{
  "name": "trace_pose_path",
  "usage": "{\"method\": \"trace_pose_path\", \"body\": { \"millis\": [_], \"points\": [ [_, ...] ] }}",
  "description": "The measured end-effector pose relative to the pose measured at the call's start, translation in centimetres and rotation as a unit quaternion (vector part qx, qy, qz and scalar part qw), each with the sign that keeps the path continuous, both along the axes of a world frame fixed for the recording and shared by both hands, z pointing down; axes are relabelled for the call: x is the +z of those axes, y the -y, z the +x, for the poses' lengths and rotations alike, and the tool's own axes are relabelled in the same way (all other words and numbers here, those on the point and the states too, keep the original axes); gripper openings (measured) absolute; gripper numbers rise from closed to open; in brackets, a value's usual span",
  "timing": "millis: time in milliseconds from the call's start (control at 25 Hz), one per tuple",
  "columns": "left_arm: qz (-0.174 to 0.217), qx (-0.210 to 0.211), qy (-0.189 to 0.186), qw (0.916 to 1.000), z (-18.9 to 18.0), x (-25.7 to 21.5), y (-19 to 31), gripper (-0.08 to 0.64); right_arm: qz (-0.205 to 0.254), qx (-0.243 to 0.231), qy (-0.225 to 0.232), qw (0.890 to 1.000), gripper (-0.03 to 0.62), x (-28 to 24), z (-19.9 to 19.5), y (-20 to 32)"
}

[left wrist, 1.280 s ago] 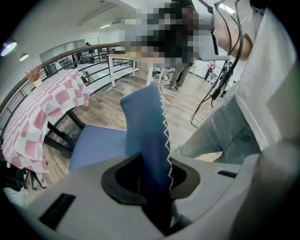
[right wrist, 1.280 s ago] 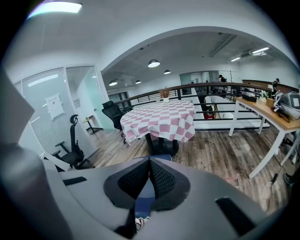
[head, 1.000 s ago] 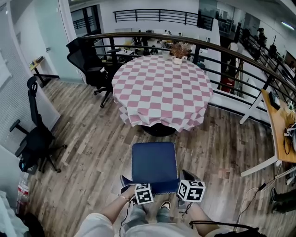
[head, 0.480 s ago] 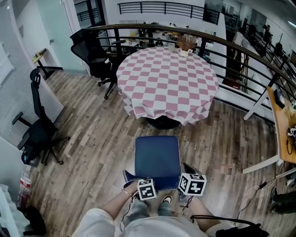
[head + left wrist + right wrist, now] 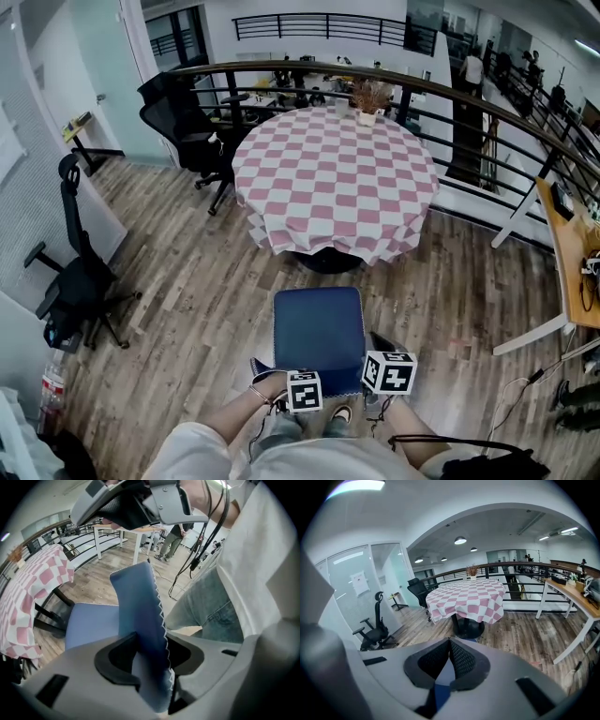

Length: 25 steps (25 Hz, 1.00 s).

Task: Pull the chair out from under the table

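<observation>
On a wood-floored mezzanine, from your head view: the blue chair (image 5: 319,328) stands fully clear of the round table (image 5: 333,187) with its pink-and-white checked cloth, and bare floor shows between the two. You stand at the chair's near edge, with the left gripper (image 5: 269,368) at its near left corner and the right gripper (image 5: 375,354) at its near right corner, marker cubes facing up. A potted plant (image 5: 366,98) sits at the table's far rim by the curved railing (image 5: 487,105). A black office chair (image 5: 80,281) stands off to the left.

Left gripper view: your left gripper (image 5: 151,654) has just been opening its jaws. They now stand spread, and an upright blue panel of the chair (image 5: 93,625), edged in white zigzag stitching, rises between them. The pads do not visibly press on it. The checked table (image 5: 28,588) lies beyond the seat at left, your jeans-clad leg (image 5: 206,613) at right.

Right gripper view: your right gripper (image 5: 450,645) has its ribbed pads drawn together at the tips, pinching a strip of the blue fabric of the chair (image 5: 440,692) low between them. Ahead and well apart, the table (image 5: 466,599) stands on its dark pedestal, with the black office chair (image 5: 375,632) at left
</observation>
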<state>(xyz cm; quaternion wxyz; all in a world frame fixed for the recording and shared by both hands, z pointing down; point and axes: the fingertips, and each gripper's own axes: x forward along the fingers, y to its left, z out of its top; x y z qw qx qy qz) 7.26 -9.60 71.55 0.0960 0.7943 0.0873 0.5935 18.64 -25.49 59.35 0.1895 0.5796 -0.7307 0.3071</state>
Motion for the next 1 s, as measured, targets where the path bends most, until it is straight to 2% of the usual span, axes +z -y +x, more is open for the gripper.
{"method": "trace_pose_path", "body": {
  "millis": [120,200,280,400,480,560,600,680,760,920,1000],
  "points": [
    [-0.033,0.014,0.013,0.9993,-0.8,-1.1,-0.5,0.17,0.002,-0.004,-0.002,1.0,0.018,-0.3,-0.3,0.7],
    [-0.041,0.022,0.004,0.9989,-0.8,-2.2,-0.1,0.17,0.004,-0.009,-0.002,1.0,0.018,-0.5,-0.8,1.2],
    [-0.063,0.024,-0.014,0.9976,-0.8,-3.9,0.3,0.167,0.003,-0.017,-0.002,1.0,0.018,-0.7,-1.4,1.6],
    [-0.09,-0.001,-0.059,0.9942,-0.5,-6.9,1.7,0.162,0.001,-0.027,-0.001,1.0,0.018,-0.8,-2.3,2.5],
    [-0.075,-0.034,-0.093,0.9922,-0.3,-8.7,3.8,0.153,0.004,-0.033,0.0,0.999,0.018,-1.1,-3.0,3.2],
    [-0.028,-0.087,-0.126,0.9879,-0.2,-10.1,7.2,0.116,0.01,-0.04,0.0,0.999,0.018,-1.6,-3.7,4.0],
    [0.0,-0.118,-0.144,0.9826,-0.2,-10.8,9.0,0.076,0.013,-0.043,0.0,0.999,0.018,-1.9,-4.0,4.4],
    [0.046,-0.177,-0.184,0.9658,-0.3,-12.6,12.5,0.038,0.022,-0.046,-0.002,0.999,0.018,-2.5,-4.4,5.3],
    [0.087,-0.235,-0.22,0.9426,-0.5,-14.4,15.6,0.031,0.034,-0.046,-0.003,0.998,0.018,-3.3,-4.6,6.3],
    [0.182,-0.339,-0.255,0.8868,-2.0,-16.5,20.6,0.006,0.053,-0.042,-0.007,0.998,0.018,-4.7,-4.7,8.1],
    [0.211,-0.384,-0.268,0.8578,-2.8,-17.1,22.3,0.005,0.059,-0.041,-0.009,0.997,0.018,-5.1,-4.8,8.6]
  ]
}}
